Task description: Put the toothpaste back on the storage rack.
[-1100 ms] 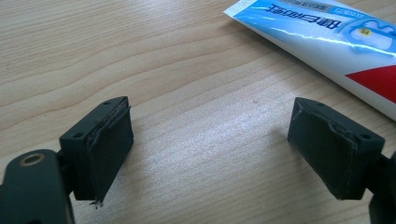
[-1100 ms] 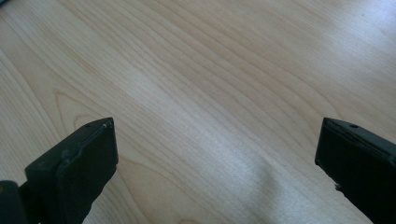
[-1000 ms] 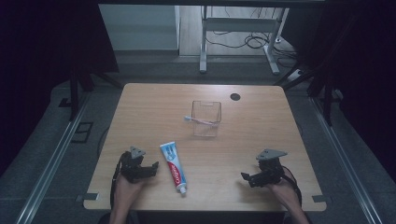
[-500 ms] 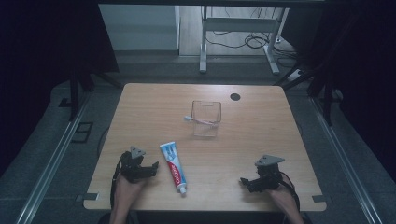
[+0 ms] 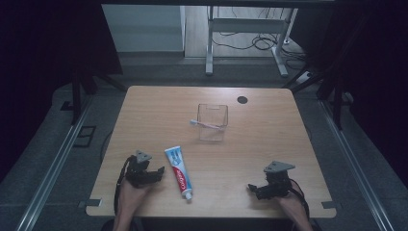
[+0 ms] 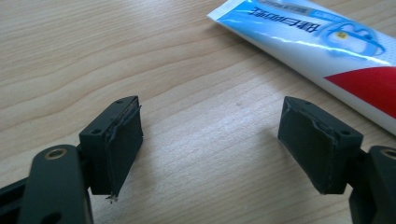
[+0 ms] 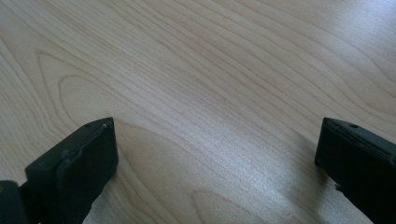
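High view, my hands: forearms enter at bottom edge; left gripper [image 5: 156,172] lower left, right gripper [image 5: 254,188] lower right, both low over the table [image 5: 269,139].
High view, count: one toothpaste tube [image 5: 178,171] just right of my left gripper; one clear box [image 5: 212,122] at centre, one toothbrush [image 5: 208,124] across it.
Left gripper view: jaws wide, just been closing a little, bare wood between; tube upper right.
Right gripper view: jaws wide apart, holding nothing, wood grain.
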